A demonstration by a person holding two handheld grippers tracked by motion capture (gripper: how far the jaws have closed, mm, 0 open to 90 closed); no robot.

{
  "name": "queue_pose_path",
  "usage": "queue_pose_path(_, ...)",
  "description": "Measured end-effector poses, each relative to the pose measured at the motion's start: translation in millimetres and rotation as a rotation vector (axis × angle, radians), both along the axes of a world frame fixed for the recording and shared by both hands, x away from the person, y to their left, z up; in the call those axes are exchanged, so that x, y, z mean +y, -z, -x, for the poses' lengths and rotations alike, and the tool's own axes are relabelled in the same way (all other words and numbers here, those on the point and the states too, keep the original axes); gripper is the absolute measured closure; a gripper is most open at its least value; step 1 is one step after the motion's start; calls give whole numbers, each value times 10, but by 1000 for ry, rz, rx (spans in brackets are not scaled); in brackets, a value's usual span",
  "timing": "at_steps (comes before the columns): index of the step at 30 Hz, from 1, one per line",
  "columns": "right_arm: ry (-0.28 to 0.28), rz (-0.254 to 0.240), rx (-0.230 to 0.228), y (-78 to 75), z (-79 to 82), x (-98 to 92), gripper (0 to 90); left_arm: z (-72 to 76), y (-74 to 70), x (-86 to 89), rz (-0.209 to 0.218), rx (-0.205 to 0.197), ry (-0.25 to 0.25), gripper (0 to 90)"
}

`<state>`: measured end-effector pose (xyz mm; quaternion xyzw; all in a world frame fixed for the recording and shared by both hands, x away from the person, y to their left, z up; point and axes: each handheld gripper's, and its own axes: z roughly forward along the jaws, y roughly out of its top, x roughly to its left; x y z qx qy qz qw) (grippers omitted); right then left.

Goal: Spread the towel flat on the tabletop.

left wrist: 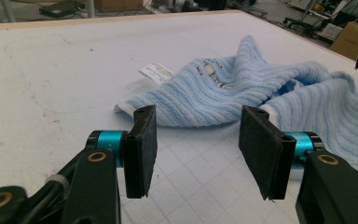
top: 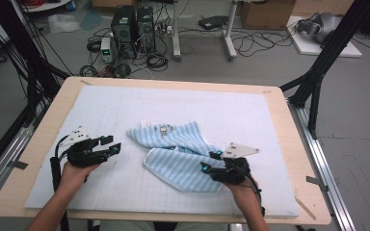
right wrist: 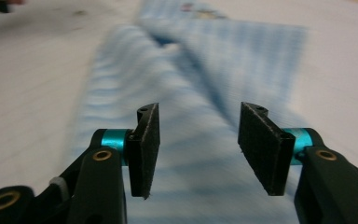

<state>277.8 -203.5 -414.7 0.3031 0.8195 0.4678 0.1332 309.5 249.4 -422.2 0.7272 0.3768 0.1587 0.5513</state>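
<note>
No bins here, just a light-blue striped towel (top: 183, 156) crumpled on the white surface (top: 125, 187), tag showing. Left claw (left wrist: 198, 149) is released w/ nothing in it. Right claw (right wrist: 200, 144) is released too, hanging over the towel.

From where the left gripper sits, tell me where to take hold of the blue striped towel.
Probably the white-hemmed corner of the blue striped towel, coming in low from the left gripper side. That corner lies flat and single-layered, facing the open fingers, while the middle is bunched in folds.
</note>
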Motion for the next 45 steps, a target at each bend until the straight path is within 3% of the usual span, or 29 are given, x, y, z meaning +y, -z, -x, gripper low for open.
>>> queue_pose_path(5, -176, 18, 40, 127, 11, 483, 400, 0, -3, 23, -3, -7, -9, 469)
queue_pose_path(9, -285, 92, 53, 222, 24, 803, 389, -4, -7, 54, -3, -11, -17, 467)
queue_pose_path(12, -331, 208, 52, 318, 26, 968, 426, -6, -4, 60, -3, -9, -19, 467)
queue_pose_path(13, -340, 213, 31, 321, 33, 985, 479, -7, -2, 59, -2, -8, -20, 467)
queue_pose_path(15, -329, 220, 42, 289, 0, 972, 719, -11, 3, 57, -1, -7, -18, 467)
queue_pose_path(16, -326, 231, 43, 274, -25, 960, 796, -13, 4, 56, -3, -5, -18, 467)
queue_pose_path(19, -315, 250, 12, 169, -131, 922, 834, -18, 4, 55, -2, -5, -18, 468)
queue_pose_path(24, -203, 166, -41, -221, -508, 731, 835, -28, 8, 54, 1, -4, -19, 468)
queue_pose_path(27, -124, 141, -49, -387, -790, 599, 835, -34, 11, 55, 0, -3, -19, 468)
queue_pose_path(29, -75, 155, -49, -447, -965, 532, 834, -35, 10, 55, 1, -2, -18, 468)
queue_pose_path(34, 35, 207, -64, -490, -1359, 405, 835, -34, 11, 43, -1, -3, -13, 468)
queue_pose_path(38, 156, 227, -64, -469, -1627, 292, 837, -37, 22, 21, -2, -1, -8, 469)
queue_pose_path(43, 387, 289, -97, -463, -1858, 145, 838, -33, 29, -9, -10, 0, 4, 470)
queue_pose_path(45, 485, 276, -94, -483, -1911, 77, 837, -29, 32, -24, -9, 3, 9, 471)
